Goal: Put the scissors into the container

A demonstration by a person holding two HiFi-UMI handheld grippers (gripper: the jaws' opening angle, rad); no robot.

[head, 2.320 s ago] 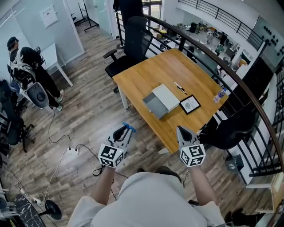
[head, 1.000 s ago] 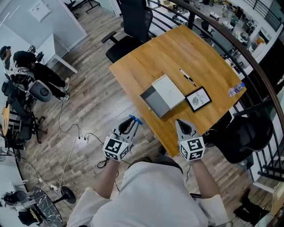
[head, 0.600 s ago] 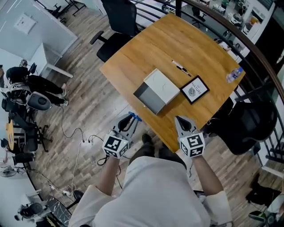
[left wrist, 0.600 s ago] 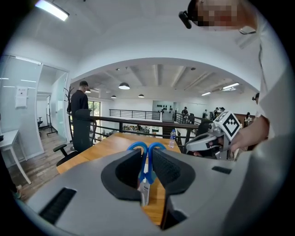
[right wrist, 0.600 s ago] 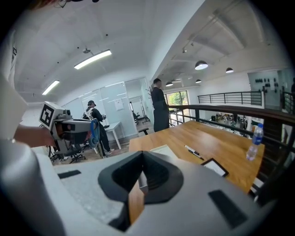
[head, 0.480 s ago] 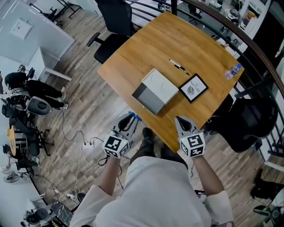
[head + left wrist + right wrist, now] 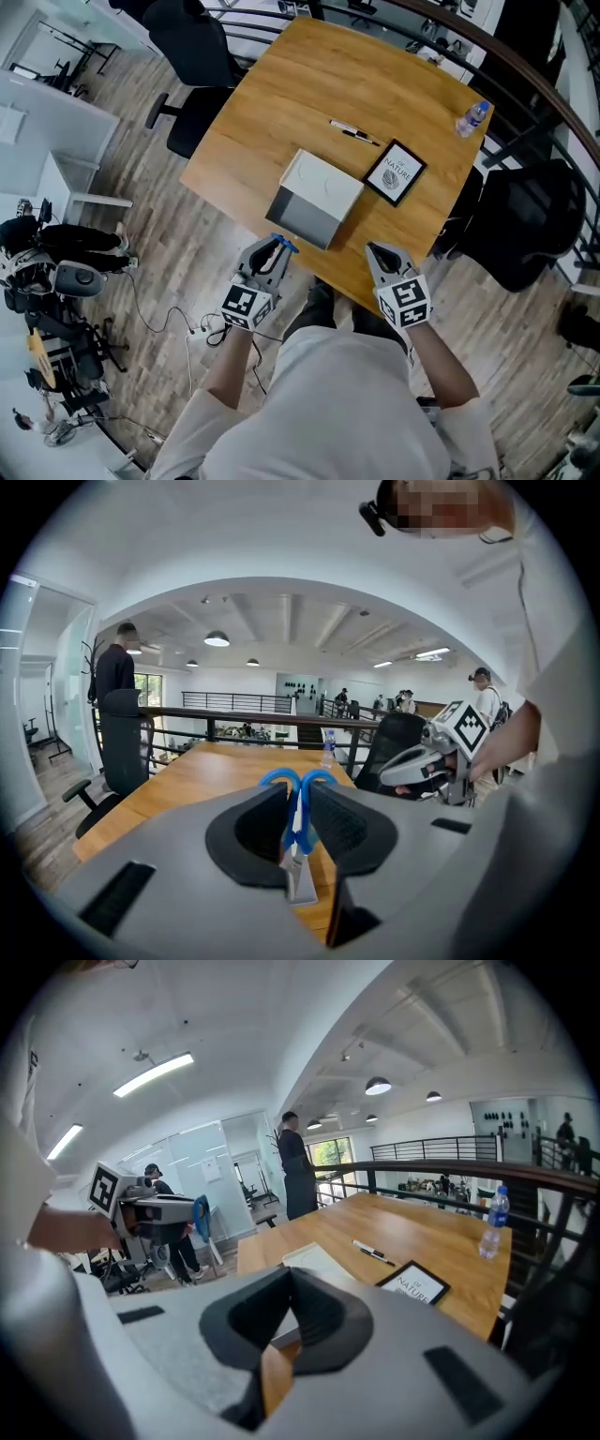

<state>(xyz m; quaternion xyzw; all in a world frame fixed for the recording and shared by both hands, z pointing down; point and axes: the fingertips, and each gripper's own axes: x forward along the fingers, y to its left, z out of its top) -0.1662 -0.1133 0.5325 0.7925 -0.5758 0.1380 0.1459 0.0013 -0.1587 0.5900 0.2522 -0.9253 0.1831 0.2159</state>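
Blue-handled scissors (image 7: 280, 247) are clamped between the jaws of my left gripper (image 7: 272, 253), blades back toward the gripper body, handles (image 7: 298, 782) sticking out past the fingertips. The left gripper (image 7: 298, 803) hovers at the near edge of the wooden table (image 7: 281, 103). The container (image 7: 314, 199), a white box with a grey near face, stands on the table just beyond that gripper. My right gripper (image 7: 379, 254) is shut and empty, over the table's near edge to the right of the box. In the right gripper view the jaws (image 7: 289, 1283) meet, with the box (image 7: 314, 1260) ahead.
A black-framed sign (image 7: 394, 172) lies right of the box, with a pen (image 7: 353, 132) beyond it and a water bottle (image 7: 471, 117) at the far right corner. Black office chairs stand at the far left (image 7: 187, 42) and at the right (image 7: 530, 225). Cables (image 7: 187, 323) run over the floor on the left.
The table and box have come closer; both grippers now reach its near edge. The left gripper still holds the scissors and the right stays shut.
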